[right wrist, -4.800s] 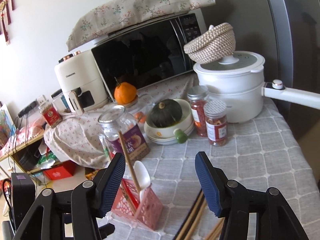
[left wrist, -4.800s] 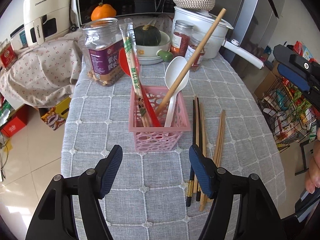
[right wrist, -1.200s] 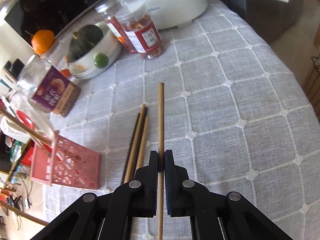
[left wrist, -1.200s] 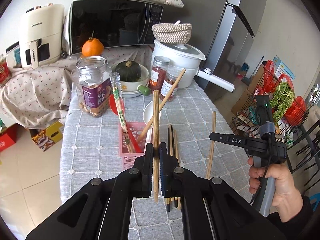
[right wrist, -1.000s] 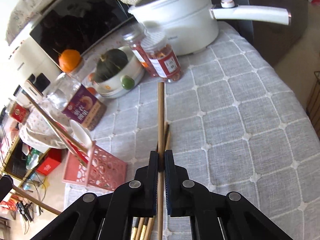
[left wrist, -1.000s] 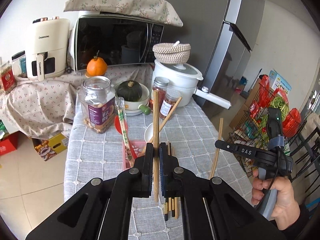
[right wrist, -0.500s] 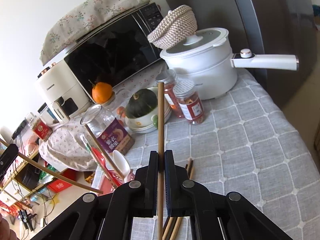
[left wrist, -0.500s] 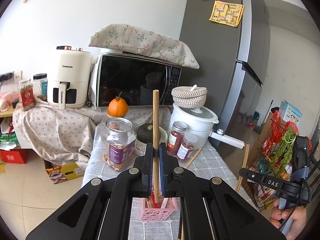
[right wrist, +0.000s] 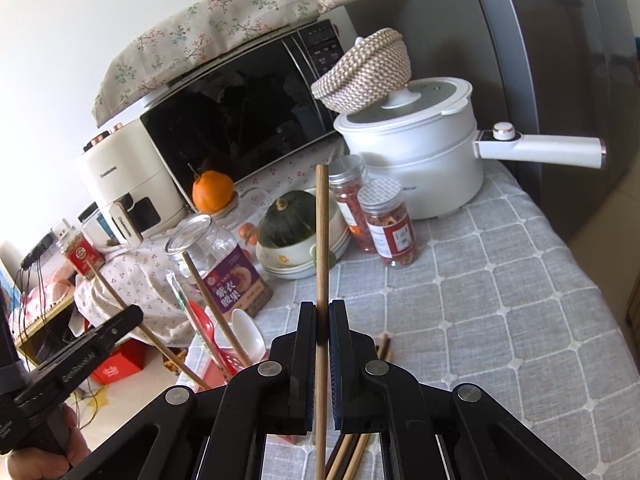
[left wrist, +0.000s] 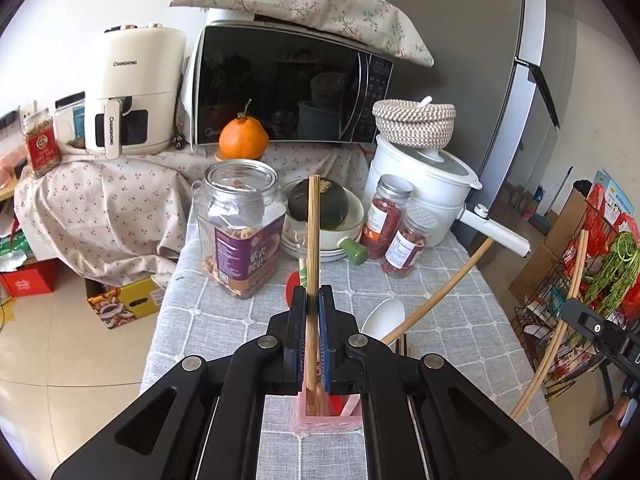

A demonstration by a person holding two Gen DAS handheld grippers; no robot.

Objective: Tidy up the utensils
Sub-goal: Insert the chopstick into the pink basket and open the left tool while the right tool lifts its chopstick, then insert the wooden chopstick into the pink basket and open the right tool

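My left gripper (left wrist: 312,298) is shut on a wooden chopstick (left wrist: 313,236) held upright, its lower end inside the pink utensil basket (left wrist: 326,420). The basket also holds a white spoon (left wrist: 383,319), a red utensil (left wrist: 293,282) and a leaning wooden stick (left wrist: 440,290). My right gripper (right wrist: 321,314) is shut on another wooden chopstick (right wrist: 321,236), held upright above the grey cloth. The basket shows at lower left in the right wrist view (right wrist: 224,364). Several loose chopsticks (right wrist: 352,456) lie on the cloth under my right gripper. The left gripper shows at the right view's left edge (right wrist: 80,344).
A snack jar (left wrist: 240,224), a bowl with a green squash (left wrist: 324,208), two spice jars (left wrist: 396,228) and a white pot (left wrist: 424,184) with a long handle stand at the back of the table (left wrist: 472,320). A microwave (left wrist: 288,88) and air fryer (left wrist: 132,92) stand behind.
My left gripper has lowered its chopstick's end into the pink basket. My right gripper still holds its chopstick and has shifted slightly nearer the basket.
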